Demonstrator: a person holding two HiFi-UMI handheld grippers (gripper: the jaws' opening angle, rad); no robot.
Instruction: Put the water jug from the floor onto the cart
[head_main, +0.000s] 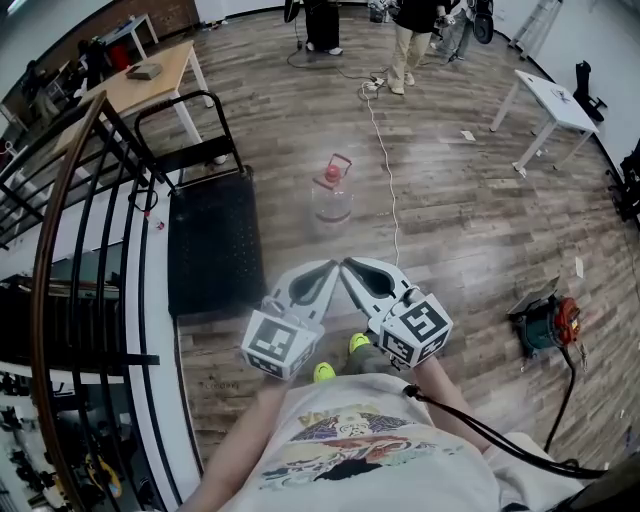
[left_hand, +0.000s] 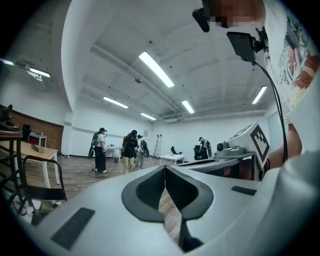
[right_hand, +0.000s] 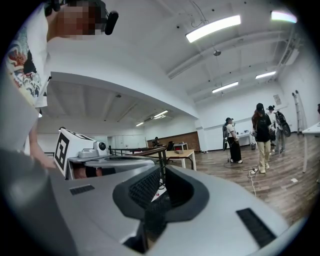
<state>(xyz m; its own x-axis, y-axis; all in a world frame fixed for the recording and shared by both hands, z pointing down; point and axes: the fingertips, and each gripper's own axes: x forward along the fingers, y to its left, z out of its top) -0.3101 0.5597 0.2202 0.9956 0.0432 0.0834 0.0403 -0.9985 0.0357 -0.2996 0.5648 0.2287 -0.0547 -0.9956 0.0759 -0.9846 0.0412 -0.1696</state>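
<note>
Both tools are empty. Left gripper (head_main: 322, 272): jaws closed tip to tip, only floorboards visible through the slot behind the tips. Right gripper (head_main: 356, 270): pads together, nothing in them. Both are held level in front of me, their tips nearly touching each other.

Water jug (head_main: 333, 192) stands upright on the floor (head_main: 450, 230), long axis vertical, red cap and handle on top. It's dead ahead of the tips and well apart from them, on the midline, so neither hand is clearly nearer.

Cart (head_main: 212, 240) is to the jug's left; the jug sits just off the deck's far right corner.

My read: jaws must open first, then reach forward and down to the handle.
</note>
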